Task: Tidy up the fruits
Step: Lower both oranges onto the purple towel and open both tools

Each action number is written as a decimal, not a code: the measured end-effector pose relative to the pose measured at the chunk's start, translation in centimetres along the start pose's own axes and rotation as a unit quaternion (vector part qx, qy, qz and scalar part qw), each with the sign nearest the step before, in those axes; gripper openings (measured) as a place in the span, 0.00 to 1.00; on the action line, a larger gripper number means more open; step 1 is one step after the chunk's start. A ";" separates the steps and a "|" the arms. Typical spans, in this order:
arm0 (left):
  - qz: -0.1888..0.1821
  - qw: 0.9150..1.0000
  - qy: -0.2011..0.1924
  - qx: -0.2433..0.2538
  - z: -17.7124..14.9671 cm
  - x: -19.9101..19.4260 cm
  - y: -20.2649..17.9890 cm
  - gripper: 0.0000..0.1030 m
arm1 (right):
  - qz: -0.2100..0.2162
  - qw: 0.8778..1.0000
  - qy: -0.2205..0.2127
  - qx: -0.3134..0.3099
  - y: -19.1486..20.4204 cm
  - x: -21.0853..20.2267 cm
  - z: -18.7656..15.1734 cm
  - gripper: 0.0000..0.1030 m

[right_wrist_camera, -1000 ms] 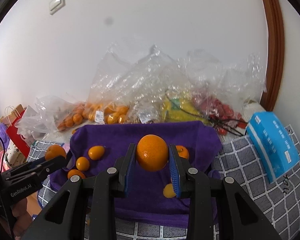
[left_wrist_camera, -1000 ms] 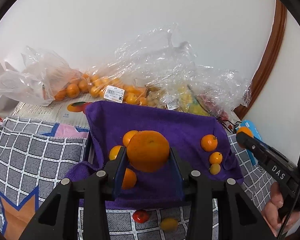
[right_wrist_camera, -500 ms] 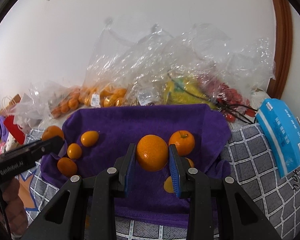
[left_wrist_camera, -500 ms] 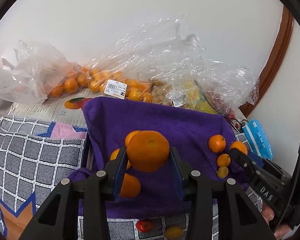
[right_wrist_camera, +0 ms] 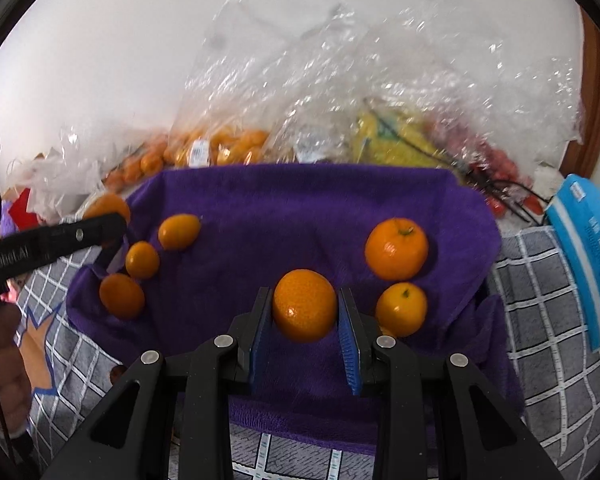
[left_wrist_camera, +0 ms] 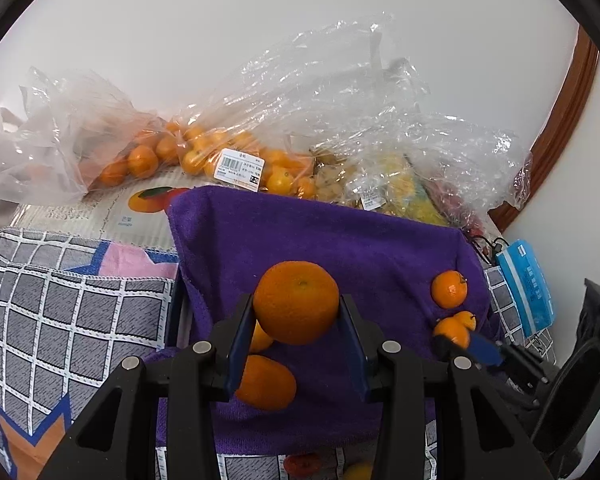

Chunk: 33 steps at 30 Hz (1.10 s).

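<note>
On the cloth [right_wrist_camera: 300, 208] lie some oranges; each gripper, left [left_wrist_camera: 296, 344] and right [right_wrist_camera: 305, 340], squeezes one more to place.

Each hand-held gripper is matte black plastic. The left hand-held gripper [left_wrist_camera: 296, 344] has two angular arms with cut-out slots, round silver screw heads along their tops, and dark blue ribbed pads [left_wrist_camera: 238, 354] lining the fingers. The right hand-held gripper [right_wrist_camera: 305, 338] matches it, its pads [right_wrist_camera: 347, 354] brighter blue. At nine o'clock in the right wrist view, white lettering marks the other gripper's black side.
</note>
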State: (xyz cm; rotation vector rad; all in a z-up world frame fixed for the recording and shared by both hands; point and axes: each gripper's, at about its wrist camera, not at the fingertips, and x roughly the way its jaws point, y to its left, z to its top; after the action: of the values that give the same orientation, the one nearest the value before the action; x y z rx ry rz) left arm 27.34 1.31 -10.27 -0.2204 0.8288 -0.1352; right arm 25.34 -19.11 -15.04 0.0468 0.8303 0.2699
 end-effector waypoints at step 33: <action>-0.001 0.999 0.052 0.012 -1.1 3.2 -1.5 0.38 | -0.003 1.000 -0.004 -0.027 0.3 -0.3 -0.3 0.46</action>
State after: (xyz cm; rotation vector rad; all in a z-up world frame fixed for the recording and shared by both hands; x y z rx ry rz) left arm 28.59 -0.96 -12.90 -0.1930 0.9303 -0.1600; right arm 24.86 -18.96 -14.98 -0.0059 0.8144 0.2855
